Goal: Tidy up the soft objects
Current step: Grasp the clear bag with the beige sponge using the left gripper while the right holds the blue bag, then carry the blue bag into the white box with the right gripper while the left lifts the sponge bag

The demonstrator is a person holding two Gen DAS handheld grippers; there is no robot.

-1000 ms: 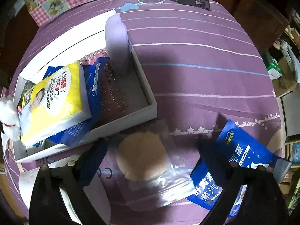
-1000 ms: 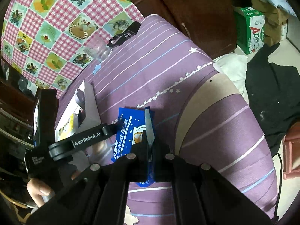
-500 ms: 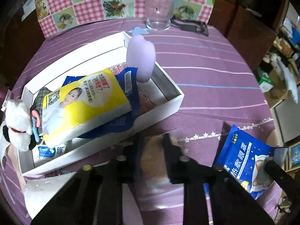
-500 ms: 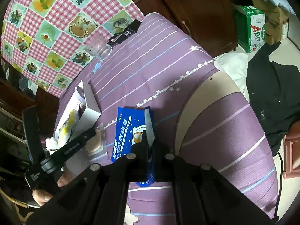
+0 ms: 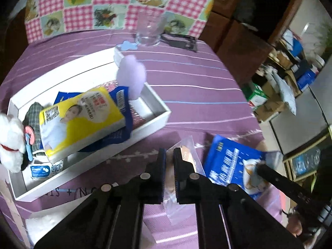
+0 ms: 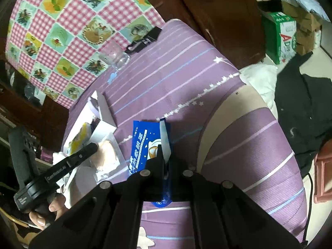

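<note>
White tray (image 5: 159, 122) w/ yellow pack (image 5: 81, 122) sits left on purple worktop (image 5: 197, 87); plush (image 5: 10, 143) cut off at frame edge. Left tool (image 5: 169, 155) is clamped on clear-bagged beige pad (image 6: 105, 153), pad mostly hidden betw. fingers. Right tool (image 6: 164, 157) is closed on blue pouch (image 6: 145, 143), near worktop's right edge; far worktop is bare.

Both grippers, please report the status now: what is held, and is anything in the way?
Left gripper shut on bagged sponge. Right gripper shut on blue packet. White box already crowded, yellow pack on top.
</note>
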